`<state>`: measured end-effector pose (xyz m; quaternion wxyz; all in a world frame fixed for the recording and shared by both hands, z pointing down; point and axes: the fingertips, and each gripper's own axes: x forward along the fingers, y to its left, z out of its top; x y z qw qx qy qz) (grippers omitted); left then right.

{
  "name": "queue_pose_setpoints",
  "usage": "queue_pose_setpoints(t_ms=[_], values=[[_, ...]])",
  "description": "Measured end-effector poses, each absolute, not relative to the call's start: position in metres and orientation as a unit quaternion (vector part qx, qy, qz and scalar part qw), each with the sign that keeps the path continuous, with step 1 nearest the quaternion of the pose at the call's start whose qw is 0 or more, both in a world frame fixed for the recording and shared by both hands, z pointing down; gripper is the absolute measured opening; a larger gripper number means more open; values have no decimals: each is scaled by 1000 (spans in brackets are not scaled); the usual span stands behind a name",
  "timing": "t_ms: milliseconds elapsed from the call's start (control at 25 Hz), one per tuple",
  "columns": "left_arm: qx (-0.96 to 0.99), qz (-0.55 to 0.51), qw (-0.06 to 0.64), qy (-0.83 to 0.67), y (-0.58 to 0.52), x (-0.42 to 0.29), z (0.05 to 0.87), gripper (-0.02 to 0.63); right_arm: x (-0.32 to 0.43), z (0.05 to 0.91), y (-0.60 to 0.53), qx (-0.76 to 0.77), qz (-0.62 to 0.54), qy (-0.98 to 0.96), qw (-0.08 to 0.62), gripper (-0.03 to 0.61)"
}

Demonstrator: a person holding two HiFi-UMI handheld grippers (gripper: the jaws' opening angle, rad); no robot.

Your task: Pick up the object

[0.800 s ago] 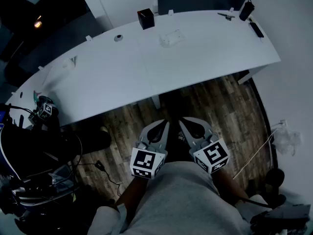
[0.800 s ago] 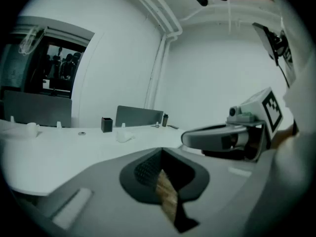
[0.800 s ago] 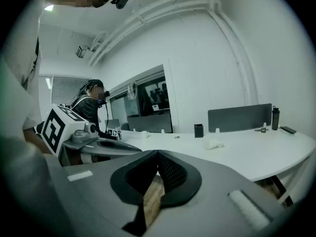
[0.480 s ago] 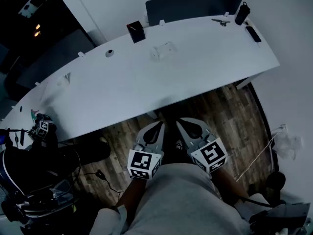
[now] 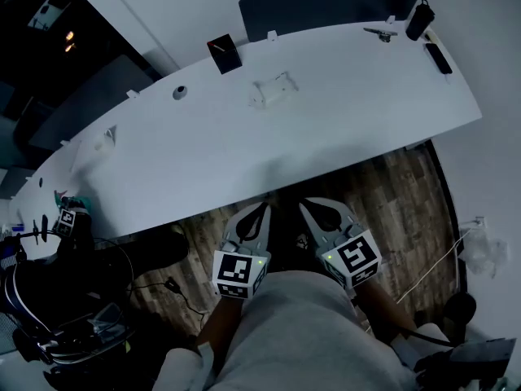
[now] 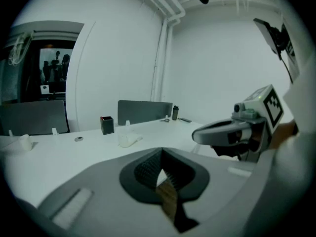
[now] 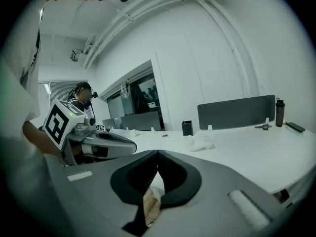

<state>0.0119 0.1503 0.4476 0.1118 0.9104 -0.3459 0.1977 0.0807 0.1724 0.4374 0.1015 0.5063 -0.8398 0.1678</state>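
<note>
A small pale, see-through object [image 5: 273,90] lies on the long white table [image 5: 342,112], towards its far side; it also shows as the pale object [image 6: 128,139] in the left gripper view and the pale object [image 7: 200,143] in the right gripper view. My left gripper [image 5: 264,209] and right gripper [image 5: 306,207] hang side by side close to my body, over the wooden floor, short of the table's near edge. Both are shut with nothing between the jaws. The left gripper [image 6: 160,169] and right gripper [image 7: 157,174] point at the table.
A black box [image 5: 223,53], a small round disc [image 5: 179,93], a dark bottle [image 5: 419,19] and a flat dark device [image 5: 438,58] stand on the table. A dark panel [image 5: 326,6] runs behind it. Dark equipment and another marker cube [image 5: 65,218] sit at left.
The head view has shifted a little, so the table sits slightly differently in the picture. Both grippers stay shut near my body.
</note>
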Motion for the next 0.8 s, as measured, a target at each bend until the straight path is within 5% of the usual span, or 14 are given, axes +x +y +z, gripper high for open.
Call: queue_pose_setpoints(t_ms=[800], values=[[930,213,114,-275,-43,41,471,0,100,463,21,544,214,-796,156,2]])
